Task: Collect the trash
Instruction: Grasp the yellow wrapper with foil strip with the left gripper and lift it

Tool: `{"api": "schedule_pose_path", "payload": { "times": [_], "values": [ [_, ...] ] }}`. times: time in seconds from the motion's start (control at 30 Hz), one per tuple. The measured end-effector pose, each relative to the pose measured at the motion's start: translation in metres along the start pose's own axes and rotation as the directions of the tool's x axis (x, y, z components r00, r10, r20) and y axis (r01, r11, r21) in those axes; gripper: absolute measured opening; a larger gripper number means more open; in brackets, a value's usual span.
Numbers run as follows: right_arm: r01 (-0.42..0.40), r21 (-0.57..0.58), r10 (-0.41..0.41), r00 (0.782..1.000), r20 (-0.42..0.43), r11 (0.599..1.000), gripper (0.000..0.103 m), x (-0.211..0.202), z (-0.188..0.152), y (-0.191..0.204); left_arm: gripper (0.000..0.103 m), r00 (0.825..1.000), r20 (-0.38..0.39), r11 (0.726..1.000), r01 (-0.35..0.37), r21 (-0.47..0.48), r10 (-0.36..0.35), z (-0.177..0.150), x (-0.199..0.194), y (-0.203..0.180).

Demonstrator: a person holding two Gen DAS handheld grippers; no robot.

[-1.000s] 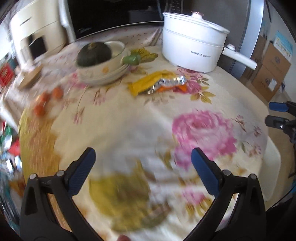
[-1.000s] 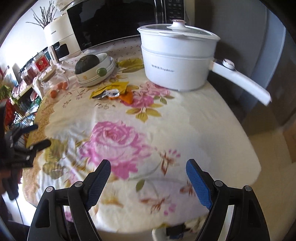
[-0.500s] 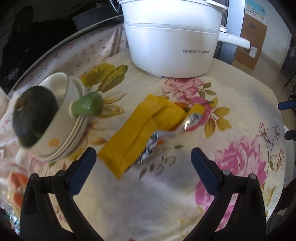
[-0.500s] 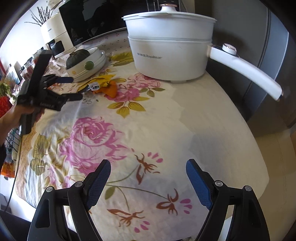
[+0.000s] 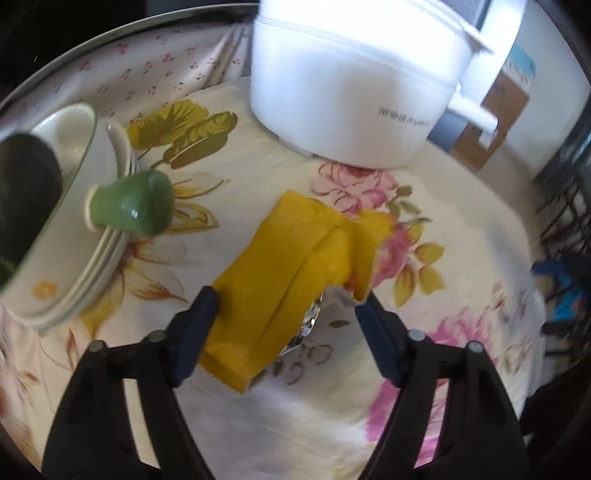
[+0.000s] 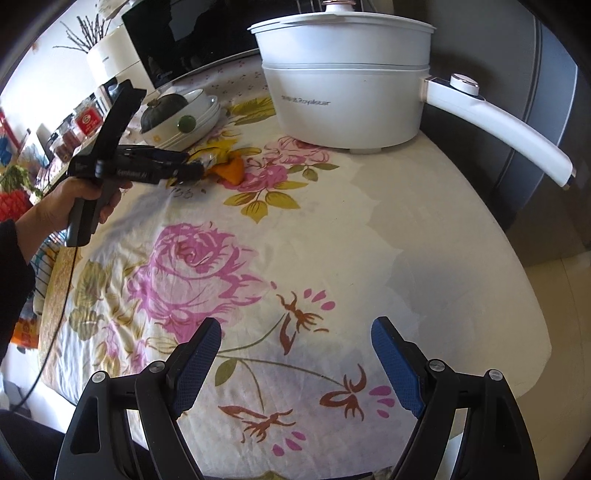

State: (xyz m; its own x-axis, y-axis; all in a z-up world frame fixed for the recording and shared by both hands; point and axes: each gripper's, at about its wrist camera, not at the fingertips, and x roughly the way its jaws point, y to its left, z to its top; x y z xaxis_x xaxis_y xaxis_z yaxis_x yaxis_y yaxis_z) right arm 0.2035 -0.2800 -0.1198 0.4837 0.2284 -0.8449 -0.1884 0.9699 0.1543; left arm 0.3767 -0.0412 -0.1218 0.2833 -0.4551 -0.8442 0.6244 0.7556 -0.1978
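Observation:
A yellow snack wrapper (image 5: 295,251) with a torn foil end lies on the flowered tablecloth (image 5: 424,192). My left gripper (image 5: 286,299) straddles its near half and its jaws are closing. The left pad touches the wrapper's edge, the right pad stands beside the torn corner, and the wrapper does not look squeezed. In the right wrist view a hand holds that left gripper (image 6: 188,164) low over the wrapper (image 6: 231,170). My right gripper (image 6: 295,330) hovers open over the cloth near the table's front edge, with nothing between its fingers.
A white electric pot (image 6: 347,85) with a long handle stands just behind the wrapper. Stacked bowls (image 5: 74,229) holding a dark squash and a green ceramic piece (image 5: 133,206) sit to its left. A microwave (image 6: 192,33) is at the back. The table drops off on the right.
My left gripper came forward and down until its fingers framed the wrapper, then narrowed around it. The right gripper sank slightly and has kept the same width.

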Motion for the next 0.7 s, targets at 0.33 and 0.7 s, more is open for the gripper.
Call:
{"api": "schedule_pose_path", "payload": {
  "times": [0.33,0.7],
  "values": [
    [0.006,0.004,-0.006,1.0,0.014,1.0,0.085,-0.013,-0.007,0.007,0.028,0.999,-0.012,0.991,-0.038,-0.131,0.037,-0.036,-0.022,-0.019],
    [0.008,0.019,-0.008,0.999,0.041,1.0,0.085,-0.031,-0.012,0.006,0.094,0.973,0.008,0.968,-0.232,0.092,0.233,-0.042,-0.05,-0.066]
  ]
}}
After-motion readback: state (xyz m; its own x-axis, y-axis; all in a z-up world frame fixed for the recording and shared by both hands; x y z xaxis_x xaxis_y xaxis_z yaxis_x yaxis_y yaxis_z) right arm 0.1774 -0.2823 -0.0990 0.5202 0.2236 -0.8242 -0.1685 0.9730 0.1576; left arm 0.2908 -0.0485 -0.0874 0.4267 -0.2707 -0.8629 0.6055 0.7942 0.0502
